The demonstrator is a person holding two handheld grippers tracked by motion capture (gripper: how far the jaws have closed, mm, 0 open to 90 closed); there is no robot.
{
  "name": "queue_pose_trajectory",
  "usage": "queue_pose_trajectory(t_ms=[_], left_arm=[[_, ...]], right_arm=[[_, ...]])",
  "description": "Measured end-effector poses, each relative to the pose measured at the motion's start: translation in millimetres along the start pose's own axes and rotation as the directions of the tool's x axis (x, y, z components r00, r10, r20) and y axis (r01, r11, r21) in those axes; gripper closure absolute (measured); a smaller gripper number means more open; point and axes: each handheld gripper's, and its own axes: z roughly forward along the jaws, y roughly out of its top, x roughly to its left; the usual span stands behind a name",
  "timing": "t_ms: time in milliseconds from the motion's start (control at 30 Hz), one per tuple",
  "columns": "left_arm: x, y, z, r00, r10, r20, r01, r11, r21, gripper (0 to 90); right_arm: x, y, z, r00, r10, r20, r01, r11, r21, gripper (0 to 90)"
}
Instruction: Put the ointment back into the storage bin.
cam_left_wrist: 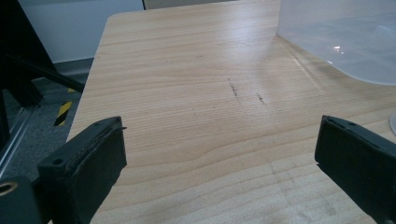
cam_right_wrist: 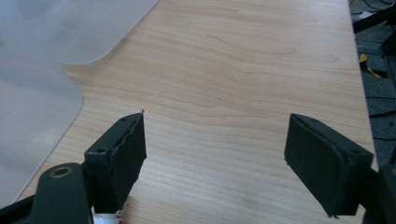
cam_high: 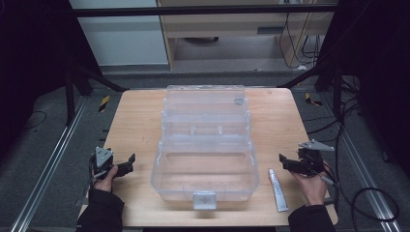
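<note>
A clear plastic box [cam_high: 205, 169] stands open in the middle of the wooden table [cam_high: 140, 121], its lid [cam_high: 205, 104] laid back toward the far side. A white tube [cam_high: 278, 190] lies flat just right of the box near the front edge. My left gripper [cam_high: 128, 163] rests left of the box, open and holding nothing; its own view shows the jaws wide apart [cam_left_wrist: 219, 154] over bare wood, with the box's corner [cam_left_wrist: 336, 42] at the upper right. My right gripper [cam_high: 284, 162] sits right of the box just beyond the tube, also open [cam_right_wrist: 215, 149] and holding nothing.
Bare wood lies on both sides of the box. The table's left edge [cam_left_wrist: 88, 74] drops to a grey floor with rails and yellow-black tape [cam_high: 104, 103]. Black frame bars and cables [cam_high: 348, 121] stand around the table.
</note>
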Motion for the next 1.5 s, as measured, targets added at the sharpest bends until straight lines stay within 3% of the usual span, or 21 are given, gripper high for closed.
queue_pose_trajectory(t_ms=[233,467,833,1067,1267,1500], left_arm=[[-0.2,-0.1,-0.2,1.0,0.004,0.002,-0.004,1.0,-0.002,1.5],[-0.3,-0.3,-0.7,1.0,0.002,-0.002,-0.002,1.0,-0.007,1.5],[-1.1,-0.2,-0.5,1.0,0.006,-0.004,-0.006,1.0,-0.004,1.5],[-1.1,-0.2,-0.5,1.0,0.006,-0.003,-0.006,1.0,-0.003,1.5],[-1.1,-0.1,-0.3,1.0,0.008,-0.002,-0.008,1.0,-0.003,1.5],[-1.1,-0.1,-0.3,1.0,0.008,-0.002,-0.008,1.0,-0.001,1.5]], right_arm=[[2.9,2.5,-11.6,1.0,0.004,0.006,-0.005,1.0,0.023,21.6],[10.6,9.1,-21.9,0.9994,-0.024,0.026,0.022,0.998,0.06,25.2],[16.9,20.7,-32.4,0.9999,-0.014,-0.008,0.015,0.994,0.105,25.8],[23.1,28.6,-38.1,0.9998,0.002,-0.018,0.001,0.986,0.169,27.6],[27.4,33.5,-43.7,0.9996,-0.009,-0.025,0.013,0.983,0.182,29.5],[36.5,37.1,-44.6,0.9991,-0.016,-0.04,0.026,0.969,0.244,28.8]])
